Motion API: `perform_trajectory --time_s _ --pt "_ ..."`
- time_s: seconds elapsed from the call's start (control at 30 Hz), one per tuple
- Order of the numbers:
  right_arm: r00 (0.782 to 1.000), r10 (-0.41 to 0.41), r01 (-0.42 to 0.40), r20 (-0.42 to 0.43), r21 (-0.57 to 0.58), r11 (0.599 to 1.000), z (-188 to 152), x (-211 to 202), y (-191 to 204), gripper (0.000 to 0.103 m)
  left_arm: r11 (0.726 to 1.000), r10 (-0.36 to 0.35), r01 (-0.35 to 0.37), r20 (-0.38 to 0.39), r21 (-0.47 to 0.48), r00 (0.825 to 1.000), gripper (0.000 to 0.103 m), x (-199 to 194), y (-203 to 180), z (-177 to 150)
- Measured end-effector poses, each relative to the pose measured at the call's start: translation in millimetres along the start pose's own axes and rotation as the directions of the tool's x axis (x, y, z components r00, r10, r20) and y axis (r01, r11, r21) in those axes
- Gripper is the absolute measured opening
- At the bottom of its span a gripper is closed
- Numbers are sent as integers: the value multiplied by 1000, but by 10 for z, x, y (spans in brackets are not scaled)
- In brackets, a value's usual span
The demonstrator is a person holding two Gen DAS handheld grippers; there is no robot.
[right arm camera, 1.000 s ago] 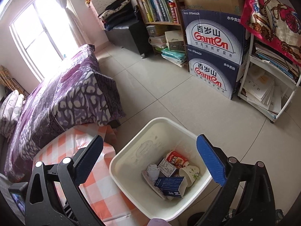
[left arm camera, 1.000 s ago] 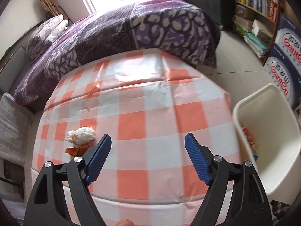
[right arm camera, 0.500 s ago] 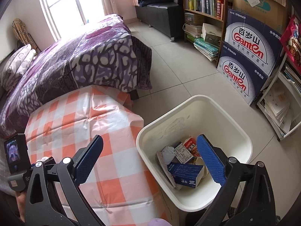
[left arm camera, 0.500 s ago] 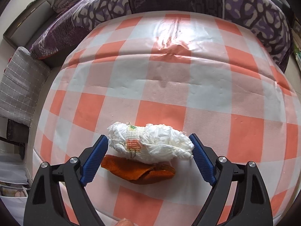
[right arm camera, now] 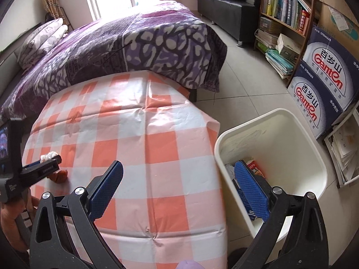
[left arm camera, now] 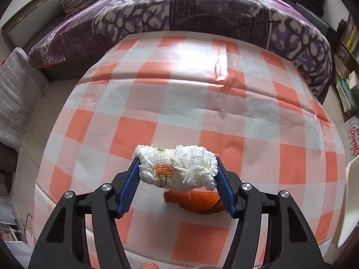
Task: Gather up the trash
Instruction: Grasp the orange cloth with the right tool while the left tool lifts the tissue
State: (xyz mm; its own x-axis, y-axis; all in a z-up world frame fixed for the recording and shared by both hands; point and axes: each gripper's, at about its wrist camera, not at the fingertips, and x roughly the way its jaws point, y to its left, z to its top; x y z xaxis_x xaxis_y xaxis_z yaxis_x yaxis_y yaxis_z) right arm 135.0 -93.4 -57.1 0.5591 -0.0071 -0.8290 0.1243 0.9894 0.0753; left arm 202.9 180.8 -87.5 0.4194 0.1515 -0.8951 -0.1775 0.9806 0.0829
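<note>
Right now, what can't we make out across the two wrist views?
- Orange peel-like scrap: left wrist view, partly hidden behind the crumpled white tissue wad and left gripper.
- White plastic bin contents: right wrist view, right gripper finger covers them.
- Same bin: left view, cut by right edge.
- Wad: right view, too small.

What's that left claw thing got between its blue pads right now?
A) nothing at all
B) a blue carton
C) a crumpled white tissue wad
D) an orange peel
C: the left gripper has its blue pads pressed on both ends of the crumpled white tissue wad, while the orange peel lies on the checked tablecloth beneath.
</note>
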Motion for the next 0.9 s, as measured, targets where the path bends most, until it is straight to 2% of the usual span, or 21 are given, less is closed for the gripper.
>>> perform_trajectory --time_s 0.1,0.23,0.33,0.4,0.43,0.5,0.57,0.67,0.77,0.8,0.83,0.87,0.9 --pt "999 29 -31 -35 -46 998 -90 126 249 95 998 1 2 47 -57 999 62 -256 314 37" --pt "991 109 -112 -78 -44 993 -206 297 650 95 992 22 -10 93 -124 995 63 -575 702 38" --pt "973 207 -212 -102 -47 976 -269 429 1065 95 986 7 13 118 -168 993 63 -767 969 13" --pt "962 254 -265 -104 -119 957 -280 492 1327 95 977 -15 40 122 -209 992 63 -850 1139 -25" --pt "957 270 -285 -103 -178 942 -288 515 1467 95 974 -24 51 121 -223 992 63 -879 1203 -40" --pt "950 288 -312 -121 -350 883 -304 567 1751 95 970 -33 61 123 -233 992 63 -923 1285 -62" --pt "960 252 -278 -123 -521 807 -343 608 1990 95 971 -33 64 135 -231 990 63 -970 1329 -82" --pt "960 235 -278 -155 -640 716 -369 702 2191 95 966 -59 93 144 -243 988 63 -1010 1389 -96" --pt "957 219 -288 -188 -684 671 -385 809 2284 95 965 -69 103 146 -240 987 63 -1025 1406 -100" --pt "954 219 -299 -204 -688 662 -394 843 2293 92 967 -66 100 148 -235 987 63 -1027 1404 -99" --pt "941 246 -337 -231 -671 660 -386 857 2285 85 968 -63 97 149 -231 987 63 -1026 1402 -100" --pt "936 262 -353 -237 -654 670 -366 848 2271 81 969 -63 96 149 -228 987 63 -1024 1404 -102" --pt "936 266 -352 -231 -649 674 -361 847 2286 70 969 -62 95 148 -227 987 63 -1017 1408 -104"
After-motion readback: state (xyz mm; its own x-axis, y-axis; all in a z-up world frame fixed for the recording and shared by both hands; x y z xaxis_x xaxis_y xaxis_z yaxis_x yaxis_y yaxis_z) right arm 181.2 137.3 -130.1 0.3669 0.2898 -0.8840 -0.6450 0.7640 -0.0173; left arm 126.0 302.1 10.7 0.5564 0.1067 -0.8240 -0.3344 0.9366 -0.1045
